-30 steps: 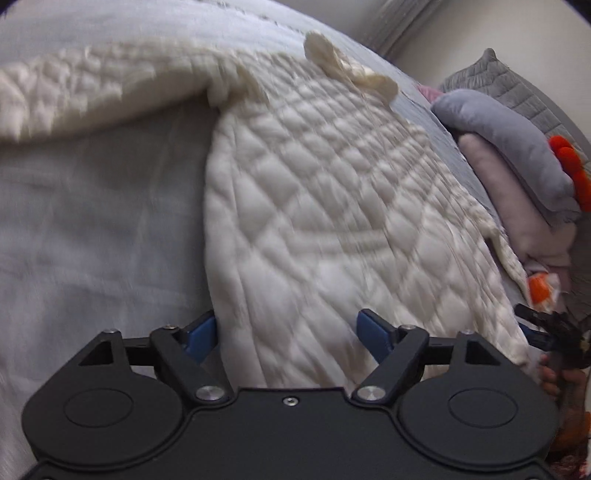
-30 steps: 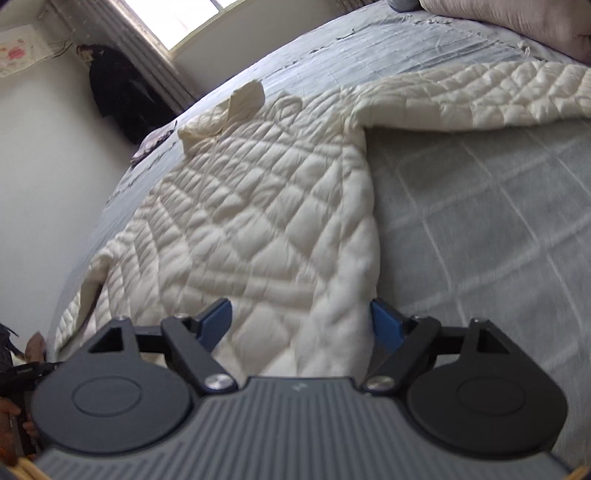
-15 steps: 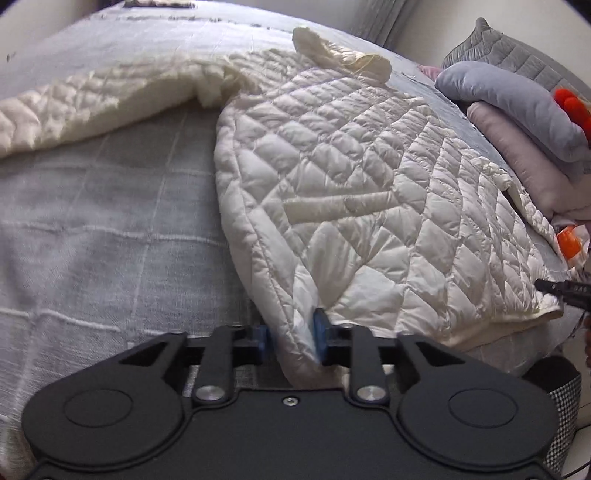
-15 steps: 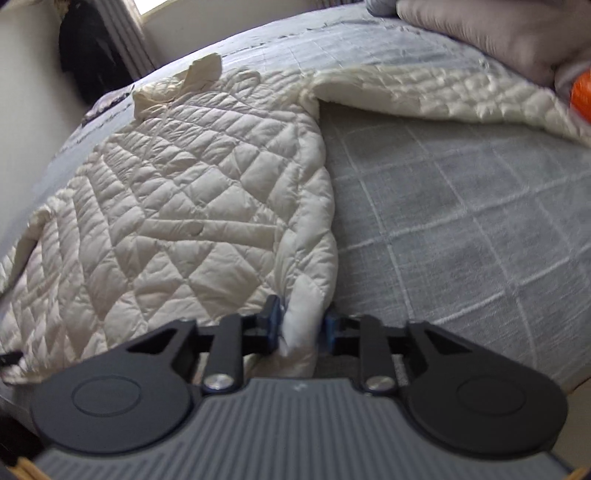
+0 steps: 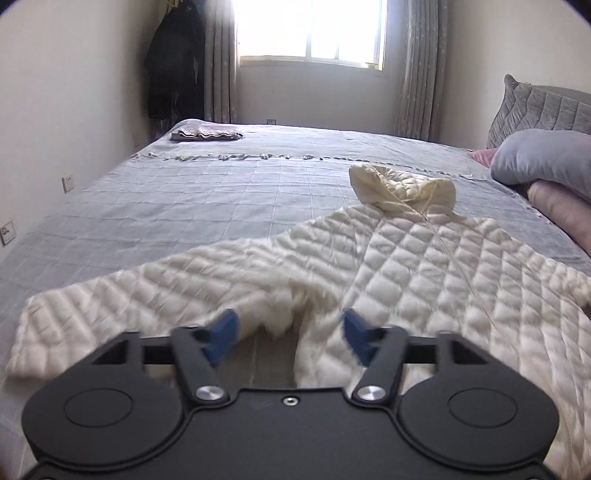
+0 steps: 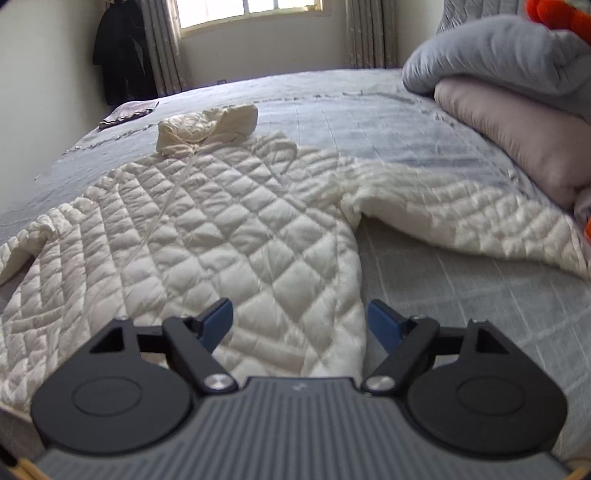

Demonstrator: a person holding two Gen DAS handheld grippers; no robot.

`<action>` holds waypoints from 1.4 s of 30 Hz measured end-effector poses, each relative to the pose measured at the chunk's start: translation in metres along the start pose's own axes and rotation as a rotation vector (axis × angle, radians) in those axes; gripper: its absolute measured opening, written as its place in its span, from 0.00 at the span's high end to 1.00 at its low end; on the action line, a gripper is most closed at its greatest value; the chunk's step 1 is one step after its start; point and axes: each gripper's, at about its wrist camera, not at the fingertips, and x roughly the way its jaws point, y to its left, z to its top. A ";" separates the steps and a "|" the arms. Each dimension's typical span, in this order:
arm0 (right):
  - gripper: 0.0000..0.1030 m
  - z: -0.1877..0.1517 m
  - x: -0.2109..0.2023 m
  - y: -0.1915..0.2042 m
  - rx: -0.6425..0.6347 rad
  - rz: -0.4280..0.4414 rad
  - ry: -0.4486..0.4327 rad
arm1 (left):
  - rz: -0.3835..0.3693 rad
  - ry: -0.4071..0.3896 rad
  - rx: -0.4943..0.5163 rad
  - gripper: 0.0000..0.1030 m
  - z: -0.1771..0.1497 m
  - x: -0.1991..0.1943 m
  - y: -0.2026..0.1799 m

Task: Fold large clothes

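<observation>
Cream quilted jacket (image 6: 229, 236) lies spread on the bed (image 5: 192, 192), seemingly unheld.

One cream quilted jacket (image 5: 424, 266) lies on one grey bed (image 5: 207, 199). Two pillows are stacked at the head, one grey (image 6: 495, 55), one pink (image 6: 517, 125). One folded cloth (image 5: 207, 132) sits far off. One window (image 5: 310, 31), two curtains.

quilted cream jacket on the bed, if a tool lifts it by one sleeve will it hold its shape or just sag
The quilted cream jacket will probably sag: its sleeve already lies rumpled on the bedspread. The puffy quilting suggests it is light for its size. Its sheen hints it may slip from a shallow pinch.
</observation>
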 end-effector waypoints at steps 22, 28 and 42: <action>0.22 0.050 0.155 -0.071 0.057 -0.088 0.087 | 0.031 0.116 -0.003 0.62 -0.027 0.080 0.049; 0.15 0.023 0.096 -0.068 0.112 0.150 0.160 | -0.230 0.218 -0.161 0.26 -0.034 0.027 0.041; 0.80 -0.009 0.062 -0.024 -0.034 0.167 0.279 | -0.331 0.355 -0.268 0.84 -0.088 -0.015 0.009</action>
